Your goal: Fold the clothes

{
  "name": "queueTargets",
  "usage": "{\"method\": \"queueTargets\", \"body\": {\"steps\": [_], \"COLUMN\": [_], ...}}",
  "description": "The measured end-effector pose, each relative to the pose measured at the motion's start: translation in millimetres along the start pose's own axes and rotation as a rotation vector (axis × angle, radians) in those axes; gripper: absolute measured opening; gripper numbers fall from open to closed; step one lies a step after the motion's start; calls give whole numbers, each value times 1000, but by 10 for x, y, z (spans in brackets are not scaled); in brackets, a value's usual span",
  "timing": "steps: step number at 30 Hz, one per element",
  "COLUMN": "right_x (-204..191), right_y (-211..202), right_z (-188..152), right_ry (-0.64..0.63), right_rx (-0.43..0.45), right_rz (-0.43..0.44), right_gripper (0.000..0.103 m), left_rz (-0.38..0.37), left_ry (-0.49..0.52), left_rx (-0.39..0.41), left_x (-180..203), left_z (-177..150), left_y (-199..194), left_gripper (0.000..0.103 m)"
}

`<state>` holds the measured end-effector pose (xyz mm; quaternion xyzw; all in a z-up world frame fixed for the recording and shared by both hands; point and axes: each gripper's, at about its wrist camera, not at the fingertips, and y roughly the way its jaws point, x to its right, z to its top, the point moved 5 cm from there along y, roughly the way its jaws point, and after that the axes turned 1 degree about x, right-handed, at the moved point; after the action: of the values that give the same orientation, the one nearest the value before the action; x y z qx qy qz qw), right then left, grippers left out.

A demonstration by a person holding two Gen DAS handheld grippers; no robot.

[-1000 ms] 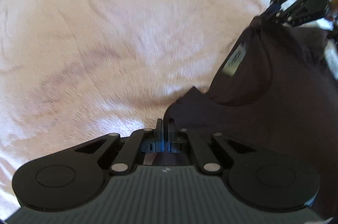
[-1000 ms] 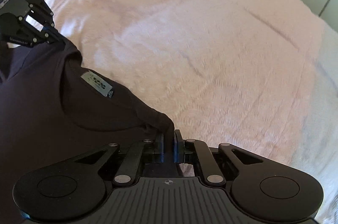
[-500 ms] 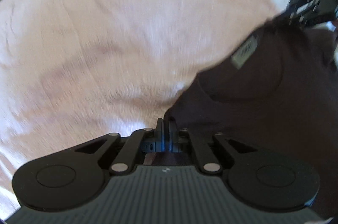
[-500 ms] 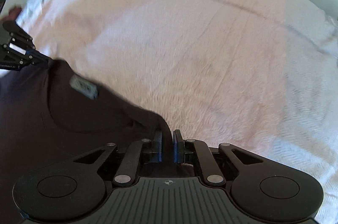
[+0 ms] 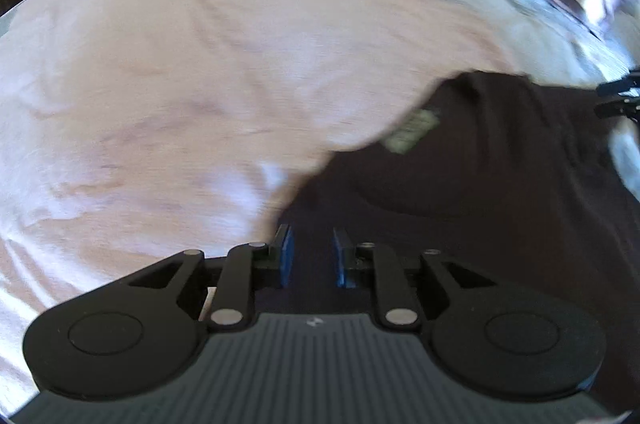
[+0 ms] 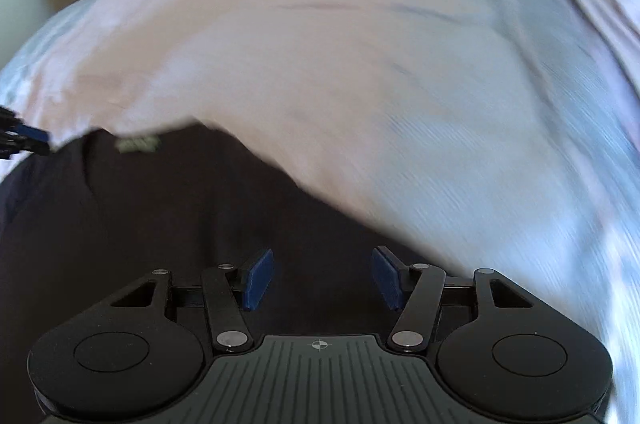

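Two wrist views of a dark T-shirt (image 5: pixel 500 184) laid on a bed covered by a pale pink bedspread (image 5: pixel 180 64), at the point of release.

Left wrist view: the left hand-held gripper (image 5: pixel 311 258) occupies the 6 o'clock edge. Its jaws are opening; the blue pads (image 5: pixel 285 256) stand slightly apart with dark cloth visible in the gap, and no pad appears to press on it, though blur leaves this uncertain. The T-shirt spreads from 6 o'clock toward 3 o'clock, neckline uppermost, its neck label (image 5: pixel 412 130) lying inside the collar near 2 o'clock. The right hand-held gripper (image 5: pixel 618 100) shows only as a dark tip at the 3 o'clock edge, just beside the far shoulder of the garment.

Right wrist view: the right hand-held gripper (image 6: pixel 322 278) is also opening, with its pads (image 6: pixel 258 278) set wide apart and nothing caught between them; shirt fabric lies beneath. The garment fills the field from 6 to 9 o'clock, the label (image 6: pixel 138 144) near 10 o'clock, and the left gripper's tip sits at the 9 o'clock edge.

Interpretation: one gripper at each shoulder would keep the collar edge taut and straight, so the shirt lands flat and unwrinkled. Letting go at both shoulders together suggests the spreading step is ending, with the folds themselves not yet begun. Both views are motion-blurred, so finer creases cannot be judged.
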<state>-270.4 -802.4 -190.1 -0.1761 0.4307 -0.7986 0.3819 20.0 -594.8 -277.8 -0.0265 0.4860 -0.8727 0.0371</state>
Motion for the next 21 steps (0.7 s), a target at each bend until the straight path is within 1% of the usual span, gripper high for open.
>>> {"method": "queueTargets", "body": {"steps": [4, 5, 6, 8, 10, 12, 14, 15, 17, 19, 20, 21], "right_x": [355, 443, 526, 675, 835, 945, 953, 927, 812, 693, 676, 713], "right_y": [-586, -727, -831, -953, -1010, -1000, -1040, -1053, -1000, -876, -843, -858], "right_z": [-611, -753, -870, -1061, -1217, -1318, -1310, -1305, -1320, -1375, -1397, -1412], "right_ry": [82, 100, 118, 155, 223, 281, 286, 271, 190, 57, 13, 15], "right_rx": [-12, -15, -24, -62, -84, -94, -56, -37, -39, -76, -78, -64], "right_rz": [-153, -193, -233, -305, -309, -285, -253, -236, -217, -238, -246, -250], "right_gripper": [59, 59, 59, 59, 59, 59, 59, 59, 59, 59, 58, 44], "left_rz": [-66, -80, -96, -139, -177, -217, -248, -264, -293, -309, -314, -319], "left_ry": [64, 77, 88, 125, 173, 221, 260, 280, 317, 341, 348, 358], "left_rx": [-11, -11, -9, -8, -5, -3, 3, 5, 5, 0, -3, -7], "left_x": [504, 636, 781, 1097, 1425, 1742, 2027, 2170, 2440, 2649, 2726, 2808], "left_z": [94, 131, 183, 294, 405, 517, 597, 628, 671, 701, 712, 724], "left_y": [41, 61, 87, 137, 198, 269, 314, 329, 358, 389, 401, 410], "left_gripper": [19, 21, 22, 22, 23, 23, 23, 24, 26, 26, 26, 26]}}
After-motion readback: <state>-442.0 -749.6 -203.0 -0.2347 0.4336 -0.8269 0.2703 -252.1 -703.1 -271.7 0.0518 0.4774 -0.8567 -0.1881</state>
